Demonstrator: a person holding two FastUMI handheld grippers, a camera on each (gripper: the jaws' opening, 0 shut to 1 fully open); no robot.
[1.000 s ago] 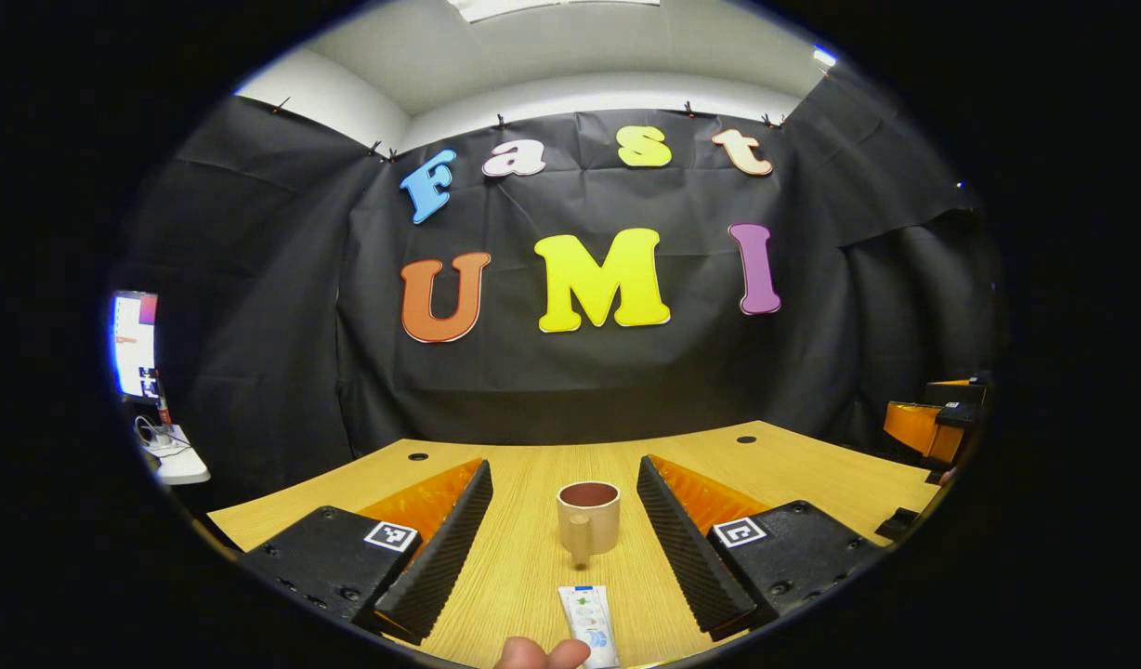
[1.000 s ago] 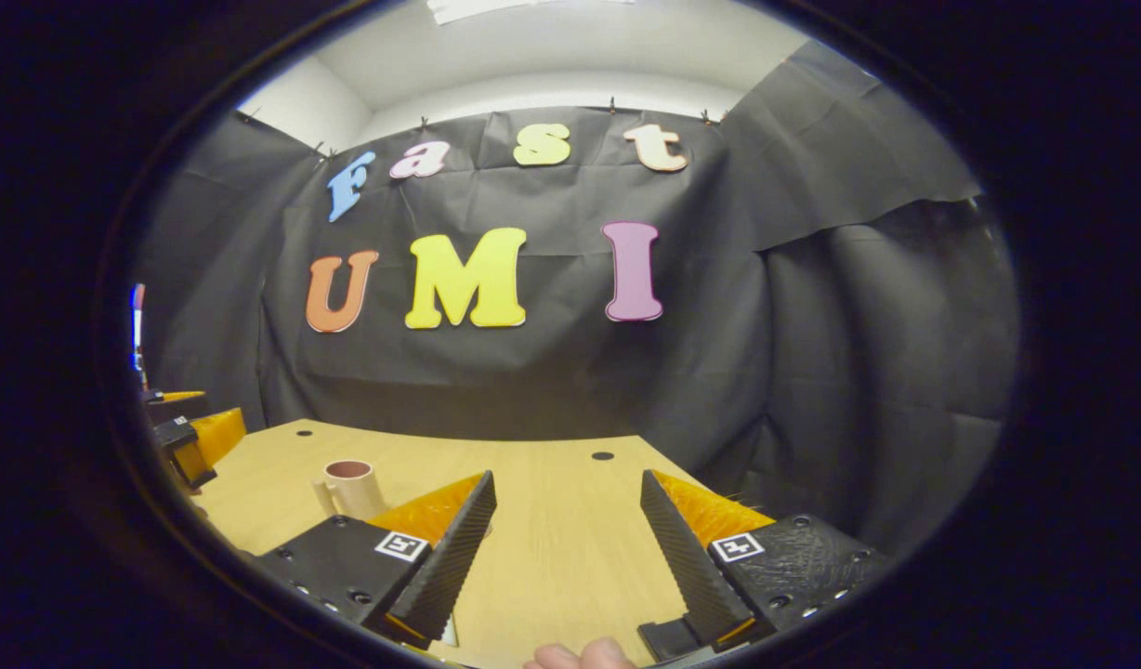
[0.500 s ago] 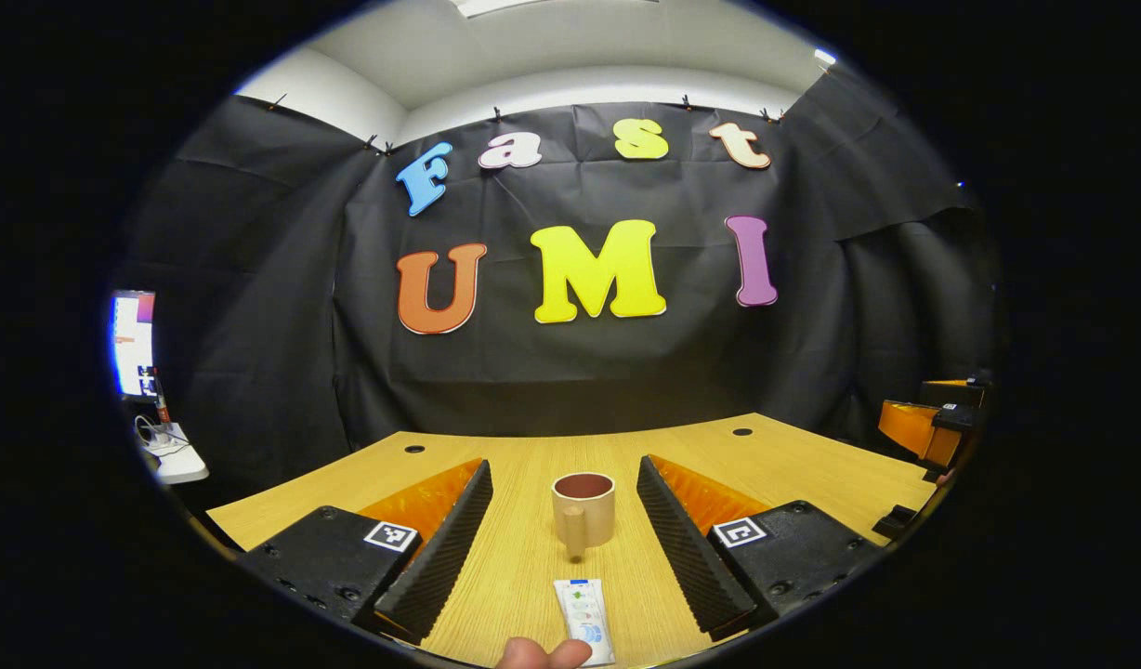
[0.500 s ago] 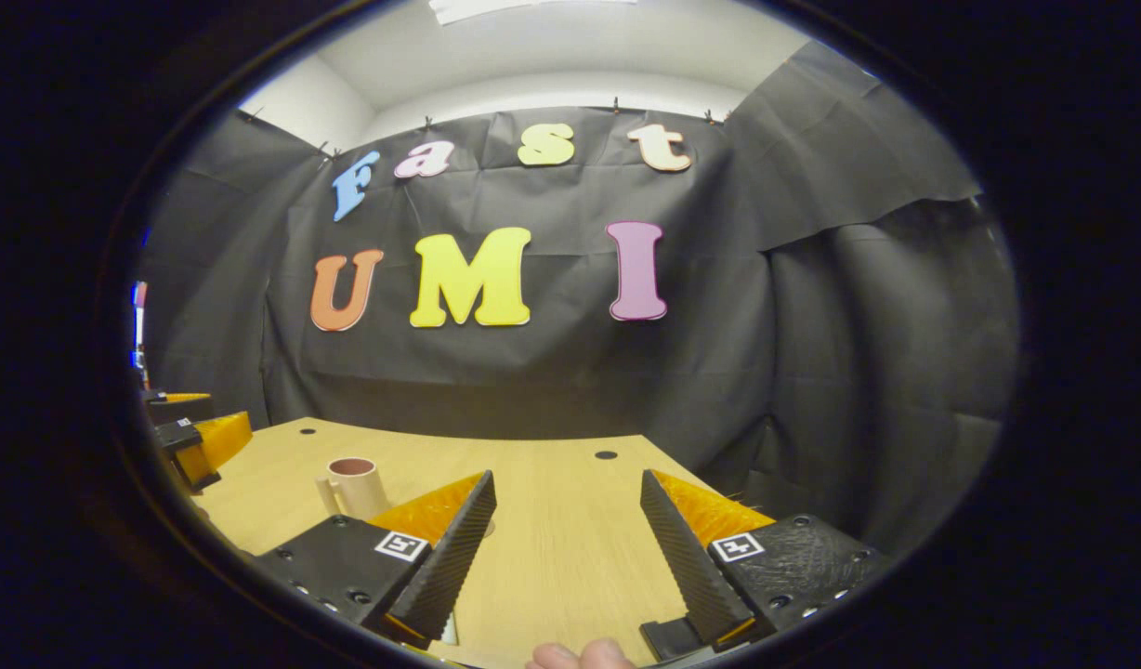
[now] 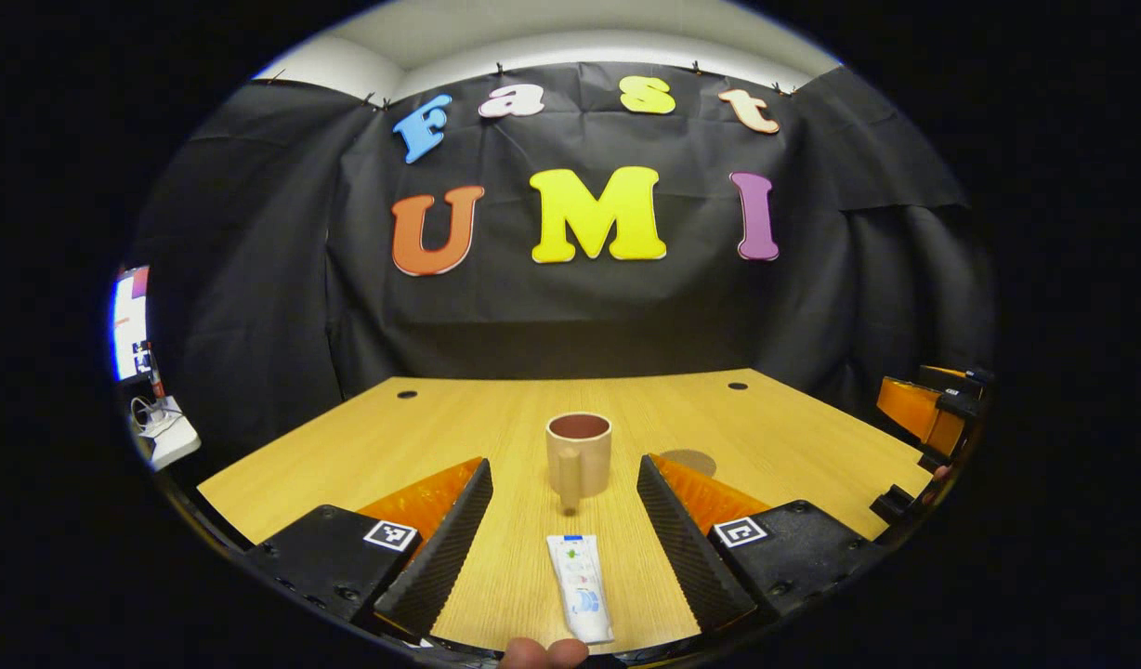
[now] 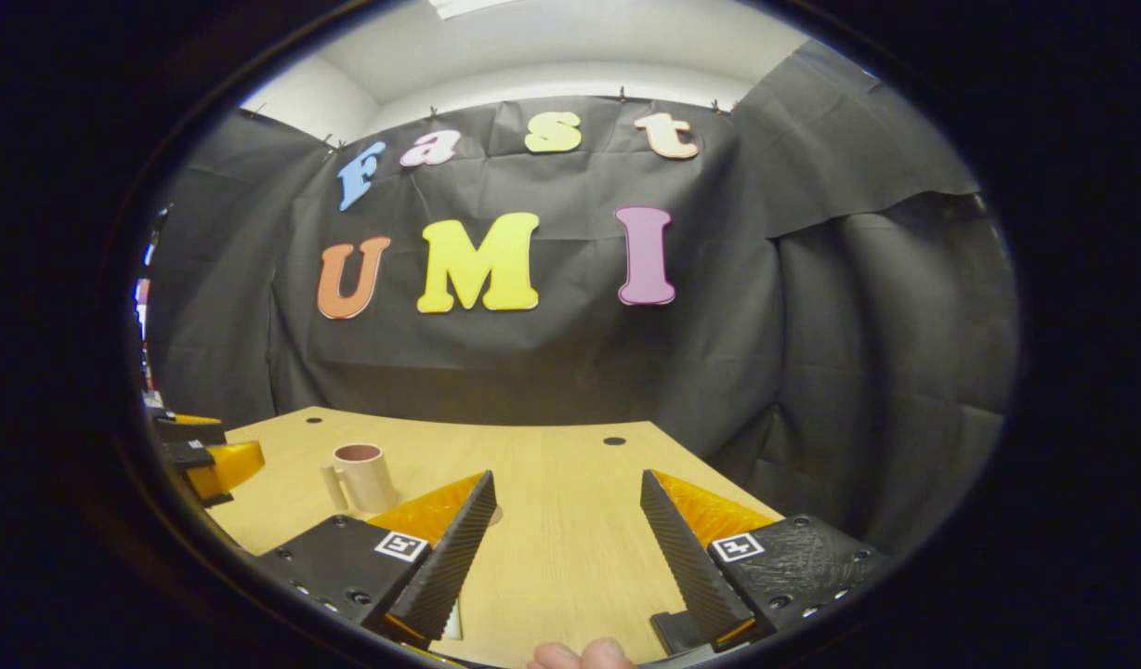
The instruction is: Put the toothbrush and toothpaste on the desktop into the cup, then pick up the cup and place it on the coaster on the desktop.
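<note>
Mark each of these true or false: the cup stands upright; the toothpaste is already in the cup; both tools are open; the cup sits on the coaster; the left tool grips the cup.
1. The cup stands upright on the desktop. True.
2. The toothpaste is in the cup. False: it lies flat on the desktop, nearer than the cup.
3. The left tool and right tool are open. True.
4. The cup sits on the coaster. False: the coaster lies beside it, apart.
5. The left tool grips the cup. False: it holds nothing.
</note>
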